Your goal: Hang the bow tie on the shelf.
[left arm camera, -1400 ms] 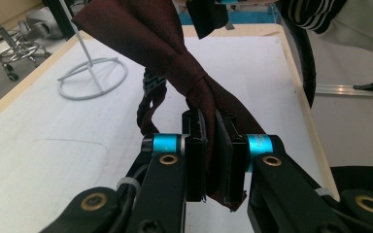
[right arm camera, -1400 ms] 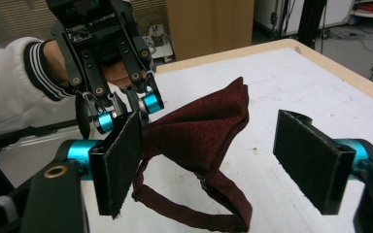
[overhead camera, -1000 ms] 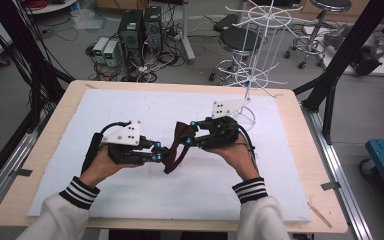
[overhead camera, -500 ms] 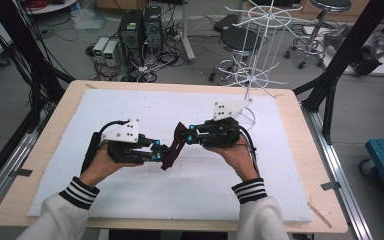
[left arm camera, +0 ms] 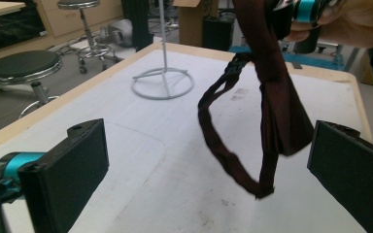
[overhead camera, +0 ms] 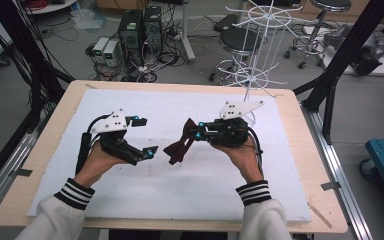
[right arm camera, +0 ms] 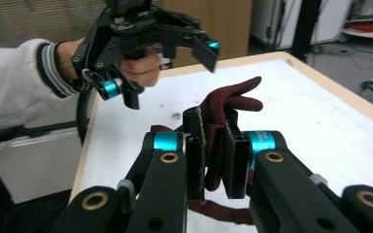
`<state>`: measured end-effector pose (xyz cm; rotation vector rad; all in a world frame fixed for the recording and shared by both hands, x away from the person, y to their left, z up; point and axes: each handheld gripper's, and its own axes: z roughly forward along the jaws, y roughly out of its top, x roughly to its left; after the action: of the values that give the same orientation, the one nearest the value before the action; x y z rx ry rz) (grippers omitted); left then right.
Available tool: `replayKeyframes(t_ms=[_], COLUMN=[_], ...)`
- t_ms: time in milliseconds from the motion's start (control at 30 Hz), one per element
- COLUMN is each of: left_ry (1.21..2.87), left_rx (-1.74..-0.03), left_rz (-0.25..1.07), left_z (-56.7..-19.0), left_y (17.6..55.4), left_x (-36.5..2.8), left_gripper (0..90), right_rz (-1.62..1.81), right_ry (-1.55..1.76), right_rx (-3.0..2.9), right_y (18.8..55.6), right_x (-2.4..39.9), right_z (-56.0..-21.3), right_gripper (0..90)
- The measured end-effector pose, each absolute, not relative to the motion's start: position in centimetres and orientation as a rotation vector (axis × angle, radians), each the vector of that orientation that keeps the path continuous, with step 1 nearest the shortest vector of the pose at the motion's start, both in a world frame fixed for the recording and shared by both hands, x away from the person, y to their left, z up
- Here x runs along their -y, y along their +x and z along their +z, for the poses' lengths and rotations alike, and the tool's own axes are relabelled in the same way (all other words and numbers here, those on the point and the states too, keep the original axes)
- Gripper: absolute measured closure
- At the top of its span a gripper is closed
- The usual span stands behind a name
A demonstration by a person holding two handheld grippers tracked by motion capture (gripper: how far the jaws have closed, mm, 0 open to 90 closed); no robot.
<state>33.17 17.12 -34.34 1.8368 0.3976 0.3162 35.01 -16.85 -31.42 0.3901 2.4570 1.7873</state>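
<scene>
The right gripper (overhead camera: 196, 134) pinches the dark red bow tie (overhead camera: 179, 145), which hangs lengthwise toward the table's near edge. The left gripper (overhead camera: 145, 136), its jaws just spread wide and empty, sits beside the tie, on the left-edge side.

Right gripper (overhead camera: 192, 134) clamps a dark red bow tie (overhead camera: 179, 145) above the white surface (overhead camera: 180, 195). Left gripper (overhead camera: 145, 136) jaws, just opened, stand apart beside it.

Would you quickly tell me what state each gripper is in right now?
Left gripper: jaws just opened wide, holding nothing.
Right gripper: jaws shut on the dark red bow tie.
</scene>
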Motion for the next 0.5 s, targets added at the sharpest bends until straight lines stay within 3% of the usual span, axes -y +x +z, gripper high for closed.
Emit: replayKeyframes(t_ms=[500], left_ry=[1.773], left_rx=[-0.470], left_rz=[0.421], left_z=[-35.5], left_y=[32.3], left_x=[-20.7], left_gripper=[1.7], right_rz=[1.769], right_ry=[0.543], right_rx=[-2.294], right_y=[34.4], right_x=[19.7], right_z=[-30.9], right_gripper=[82.8])
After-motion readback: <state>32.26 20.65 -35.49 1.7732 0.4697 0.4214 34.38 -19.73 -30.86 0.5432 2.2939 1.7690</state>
